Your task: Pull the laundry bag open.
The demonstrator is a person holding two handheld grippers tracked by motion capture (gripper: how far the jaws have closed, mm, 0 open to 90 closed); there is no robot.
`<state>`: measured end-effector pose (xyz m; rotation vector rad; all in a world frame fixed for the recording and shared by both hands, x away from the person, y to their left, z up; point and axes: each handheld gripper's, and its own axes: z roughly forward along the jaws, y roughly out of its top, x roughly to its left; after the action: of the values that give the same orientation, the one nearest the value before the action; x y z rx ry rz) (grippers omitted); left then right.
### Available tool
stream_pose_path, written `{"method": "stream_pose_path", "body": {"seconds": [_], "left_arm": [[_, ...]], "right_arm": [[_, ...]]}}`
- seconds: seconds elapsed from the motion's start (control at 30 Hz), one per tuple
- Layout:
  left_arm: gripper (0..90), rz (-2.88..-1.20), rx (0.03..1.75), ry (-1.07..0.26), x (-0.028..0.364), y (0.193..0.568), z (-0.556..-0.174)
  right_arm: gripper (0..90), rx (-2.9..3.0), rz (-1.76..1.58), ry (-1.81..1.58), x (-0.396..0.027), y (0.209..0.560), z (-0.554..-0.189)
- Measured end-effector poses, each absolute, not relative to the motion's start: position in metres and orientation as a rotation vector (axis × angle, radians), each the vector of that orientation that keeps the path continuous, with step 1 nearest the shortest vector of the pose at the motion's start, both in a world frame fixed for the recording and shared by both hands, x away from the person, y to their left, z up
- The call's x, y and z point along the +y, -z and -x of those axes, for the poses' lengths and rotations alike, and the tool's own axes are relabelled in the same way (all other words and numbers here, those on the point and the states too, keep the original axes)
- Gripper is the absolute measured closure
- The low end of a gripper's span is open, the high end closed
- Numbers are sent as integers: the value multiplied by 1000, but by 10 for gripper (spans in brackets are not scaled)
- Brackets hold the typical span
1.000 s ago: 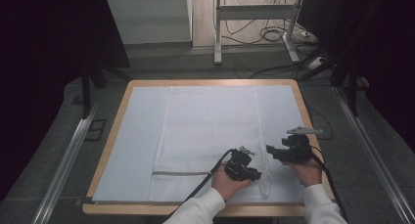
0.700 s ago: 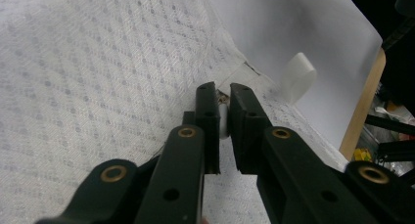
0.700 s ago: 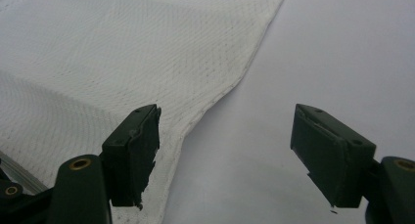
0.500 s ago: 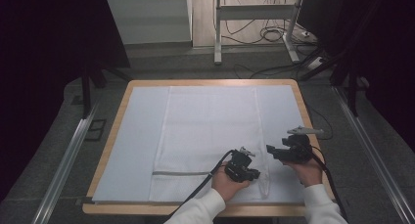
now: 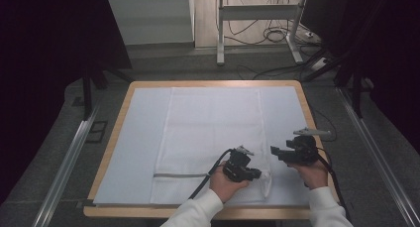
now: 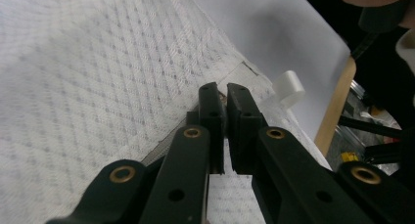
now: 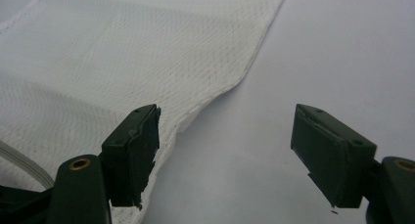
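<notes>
The tabletop (image 5: 119, 138) is big, with a wood rim and a pale sheet over it. On the sheet lies a long white towel (image 5: 213, 133), flat, running from the far side down to the near edge. It has a grey stripe (image 5: 178, 175) close to the near end.

I think the towel is light and soft. It will flop and fold when I lift it, and it will not break. It is not slippery, since the cloth is bumpy. The best spots to take hold look like the corners and the hem, where the cloth is thicker.

My two hands come in from the near edge. My left hand (image 5: 225, 185) sits on the towel near its right corner, low, and its jaws aim at that corner. My left gripper (image 6: 222, 116) has just been closing. Its jaws are nearly together now, with just a thin slit, and they pinch the towel's hem by the corner. A small white tag (image 6: 289, 87) sticks out just past them.

My right gripper (image 7: 225, 150) hangs just beside the towel's right edge, over the bare sheet. Its jaws are wide apart and hold nothing.
</notes>
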<state>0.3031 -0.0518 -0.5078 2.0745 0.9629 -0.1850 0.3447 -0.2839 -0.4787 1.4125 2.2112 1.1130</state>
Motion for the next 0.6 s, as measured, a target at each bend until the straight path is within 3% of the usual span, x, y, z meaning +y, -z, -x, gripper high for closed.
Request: {"method": "stream_pose_path", "body": {"seconds": [0.6], "left_arm": [[868,-2032,957,165,-24,490,-301]], "right_arm": [[221,2215,-1504,-1193,-288,472,-340]]}}
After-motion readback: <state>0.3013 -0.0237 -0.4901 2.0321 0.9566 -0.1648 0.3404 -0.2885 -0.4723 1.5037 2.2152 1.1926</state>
